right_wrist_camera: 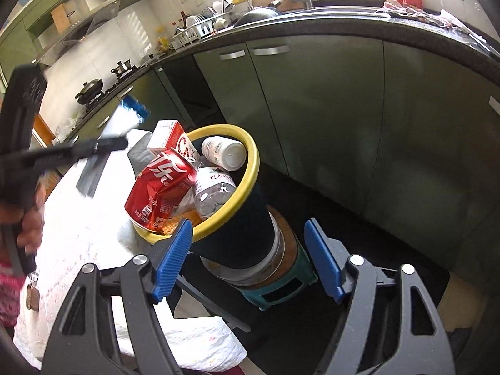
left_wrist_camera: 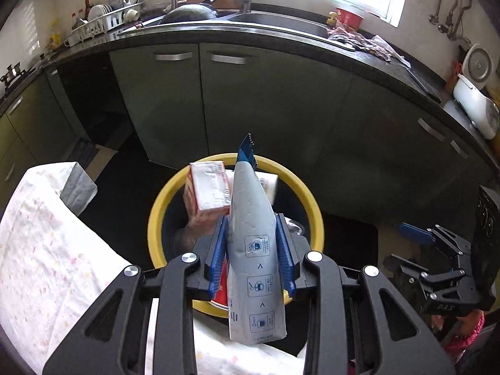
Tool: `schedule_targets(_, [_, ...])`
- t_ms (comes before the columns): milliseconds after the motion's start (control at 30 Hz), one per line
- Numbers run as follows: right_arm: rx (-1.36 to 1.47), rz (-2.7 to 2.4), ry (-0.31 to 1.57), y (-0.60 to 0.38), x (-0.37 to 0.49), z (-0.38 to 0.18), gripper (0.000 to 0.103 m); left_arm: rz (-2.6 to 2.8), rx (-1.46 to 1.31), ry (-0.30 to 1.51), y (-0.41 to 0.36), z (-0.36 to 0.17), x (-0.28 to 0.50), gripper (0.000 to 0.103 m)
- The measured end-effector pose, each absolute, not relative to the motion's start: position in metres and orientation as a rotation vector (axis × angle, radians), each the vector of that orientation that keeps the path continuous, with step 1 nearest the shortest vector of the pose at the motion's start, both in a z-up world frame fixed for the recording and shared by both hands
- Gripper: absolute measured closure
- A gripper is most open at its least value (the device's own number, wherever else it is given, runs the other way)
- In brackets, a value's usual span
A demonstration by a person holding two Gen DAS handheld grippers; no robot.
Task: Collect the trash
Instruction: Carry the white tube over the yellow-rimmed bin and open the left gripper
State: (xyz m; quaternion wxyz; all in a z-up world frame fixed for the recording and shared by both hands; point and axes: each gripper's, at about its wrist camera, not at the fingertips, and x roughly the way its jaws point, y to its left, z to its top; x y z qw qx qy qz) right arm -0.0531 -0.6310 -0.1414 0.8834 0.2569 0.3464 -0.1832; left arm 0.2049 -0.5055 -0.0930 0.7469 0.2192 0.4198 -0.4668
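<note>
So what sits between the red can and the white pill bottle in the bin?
In the right wrist view, a clear plastic water bottle lies between the red can and the white pill bottle, inside the yellow-rimmed bin.

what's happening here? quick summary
Trash collection by a kitchen counter. The left gripper is shut on a grey-blue pouch, holding it above the yellow-rimmed bin. The bin already holds a red can, a carton and bottles. The right gripper is open and empty, beside the bin.

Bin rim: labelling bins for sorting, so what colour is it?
Yellow rim on a dark bin; clearest in the right wrist view.
</note>
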Motion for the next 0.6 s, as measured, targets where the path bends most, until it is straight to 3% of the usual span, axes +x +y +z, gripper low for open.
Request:
schedule_targets(267, [0.56, -0.364, 0.74, -0.635, -0.041, -0.155, 0.033, -0.865, 0.44, 1.12, -0.506, -0.129, 0.261, 0.072])
schedule_targets(600, [0.539, -0.345, 0.725, -0.627, -0.037, -0.147, 0.033, -0.828, 0.387, 1.17, -0.511, -0.154, 0.285, 0.071])
